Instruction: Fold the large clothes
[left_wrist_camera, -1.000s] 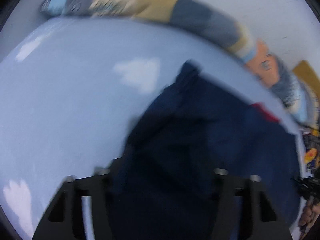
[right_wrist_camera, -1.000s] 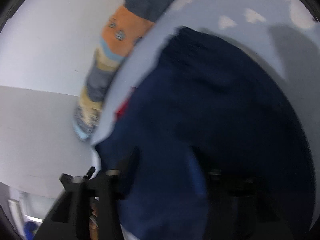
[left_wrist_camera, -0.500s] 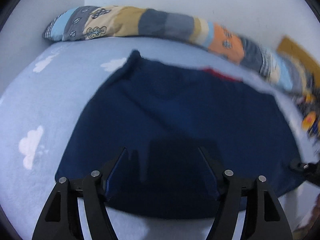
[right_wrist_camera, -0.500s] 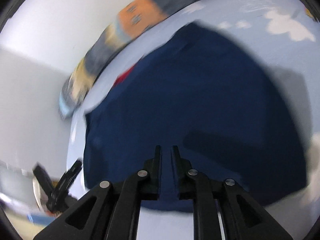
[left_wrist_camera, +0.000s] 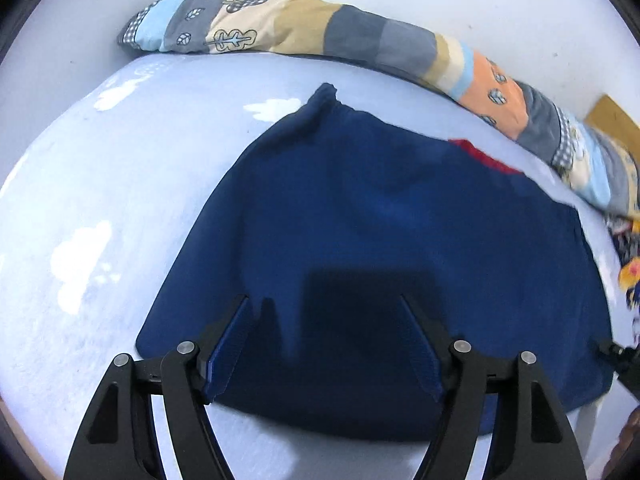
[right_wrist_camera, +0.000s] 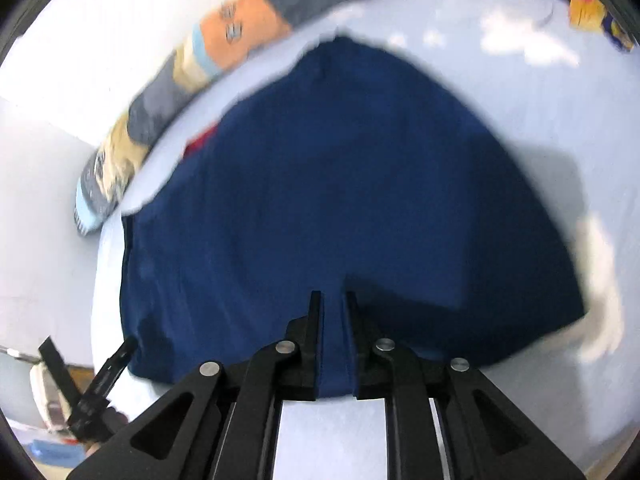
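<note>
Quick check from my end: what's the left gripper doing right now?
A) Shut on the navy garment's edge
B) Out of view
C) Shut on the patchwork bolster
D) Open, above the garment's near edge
D: the left gripper has its fingers spread wide with nothing between them, over the near edge of the navy garment, which lies flat on the light blue sheet.

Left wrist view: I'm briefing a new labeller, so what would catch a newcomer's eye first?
A big navy garment lies spread over the pale blue cloud-print sheet, a red patch at its far edge. Behind it, a long patchwork bolster lines the white wall. The left gripper hovers above the near hem, jaws wide.
</note>
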The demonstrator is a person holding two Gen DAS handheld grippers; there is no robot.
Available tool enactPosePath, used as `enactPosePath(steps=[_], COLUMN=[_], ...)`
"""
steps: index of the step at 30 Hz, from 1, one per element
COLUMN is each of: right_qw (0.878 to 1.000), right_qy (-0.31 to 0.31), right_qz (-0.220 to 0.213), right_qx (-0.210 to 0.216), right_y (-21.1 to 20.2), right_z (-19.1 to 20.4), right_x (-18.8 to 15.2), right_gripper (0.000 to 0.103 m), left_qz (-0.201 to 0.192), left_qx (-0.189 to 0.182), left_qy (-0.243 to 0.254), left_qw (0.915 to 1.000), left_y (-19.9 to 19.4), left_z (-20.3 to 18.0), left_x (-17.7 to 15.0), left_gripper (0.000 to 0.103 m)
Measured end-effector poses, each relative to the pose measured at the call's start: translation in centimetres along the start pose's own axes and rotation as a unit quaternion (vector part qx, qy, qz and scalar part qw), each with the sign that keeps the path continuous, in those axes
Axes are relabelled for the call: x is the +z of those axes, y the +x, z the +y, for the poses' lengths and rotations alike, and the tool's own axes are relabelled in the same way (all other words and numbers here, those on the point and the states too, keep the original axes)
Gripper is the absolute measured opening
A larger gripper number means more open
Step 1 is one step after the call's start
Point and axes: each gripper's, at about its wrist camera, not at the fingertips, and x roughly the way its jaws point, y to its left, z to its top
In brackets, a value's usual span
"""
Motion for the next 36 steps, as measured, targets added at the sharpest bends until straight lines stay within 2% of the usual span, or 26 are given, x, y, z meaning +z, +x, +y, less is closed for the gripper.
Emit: enactPosePath(steps=[2,4,8,11,13,15,17,18,19,20,22,24,25,28,29,31,32,34,36], right_qw=[1.0,1.0,0.998,0.994,0.992,0.989,0.987,0.987,0.988,0.988,0.988,0.99,0.991,0.987,0.987,0.989,0.99,0.993,0.993], right_qy=[0.002,-0.006,-0.034,-0.079,-0.091,-0.122,-0.146,-0.152,-0.154,-0.151,-0.151,-0.133,-0.125,-0.134,-0.125,-0.1,-0.082,-0.063,-0.058], right_qz=[-0.016,-0.012,-0.008,0.0,0.014,-0.018,-0.044,-0.04,-0.016,0.0,0.016,0.018,0.008,-0.033,-0.031,-0.017,-0.005,0.008,-0.012], right_qx=[-0.001,-0.013,-0.046,-0.069,-0.083,-0.08,-0.057,-0.042,-0.024,-0.022,-0.033,-0.036,-0.047,-0.087,-0.097,-0.11,-0.118,-0.103,-0.101], right_y=[0.2,1.1,3.3,4.6,5.9,6.1,6.1,6.6,7.8,8.7,10.1,9.6,8.8,6.6,6.4,6.6,6.9,6.5,4.6], right_z=[0.1,0.6,2.9,4.7,5.9,8.2,10.6,11.3,11.8,11.8,11.4,10.7,10.5,9.9,9.1,7.1,5.7,4.5,4.6], right_x=[0.9,1.5,2.1,2.4,2.5,2.7,3.0,3.1,3.1,2.9,2.8,3.1,3.3,3.9,4.2,4.7,4.8,5.0,4.9], right_gripper=[0.014,0.014,0.014,0.017,0.017,0.017,0.018,0.018,0.019,0.019,0.017,0.017,0.022,0.023,0.027,0.027,0.026,0.026,0.03], left_qz=[0.009,0.02,0.056,0.059,0.059,0.06,0.062,0.063,0.064,0.063,0.06,0.051,0.051,0.06,0.069,0.088,0.084,0.066,0.042], left_qx=[0.004,0.025,0.091,0.109,0.092,0.079,0.076,0.078,0.08,0.076,0.06,0.045,0.054,0.053,0.059,0.073,0.069,0.051,0.037], left_qy=[-0.009,-0.008,0.039,0.063,0.052,0.041,0.043,0.046,0.046,0.046,0.044,0.047,0.043,0.061,0.065,0.071,0.072,0.073,0.085], left_qw=[0.9999,0.9995,0.9935,0.9904,0.9927,0.9942,0.9942,0.9939,0.9937,0.9941,0.9954,0.9966,0.9963,0.9949,0.9937,0.9909,0.9915,0.9938,0.9948], left_y=[0.9,1.9,4.4,4.8,4.9,4.7,5.0,5.1,5.3,3.9,2.9,2.3,2.1,1.6,1.9,2.7,2.6,1.6,0.4], left_z=[0.0,-0.2,-1.3,-2.7,-2.9,-2.6,-2.6,-2.5,-2.5,-1.9,-1.6,-2.0,-2.3,-2.7,-2.6,-2.4,-2.4,-2.7,-3.5], left_x=[0.2,0.6,0.8,1.0,1.4,1.5,1.7,1.7,1.8,1.1,1.0,1.1,1.0,0.3,0.1,-0.3,-0.4,-0.4,-0.6], left_gripper=[0.073,0.073,0.073,0.074,0.074,0.074,0.074,0.074,0.074,0.073,0.073,0.073,0.073,0.074,0.073,0.073,0.072,0.072,0.072])
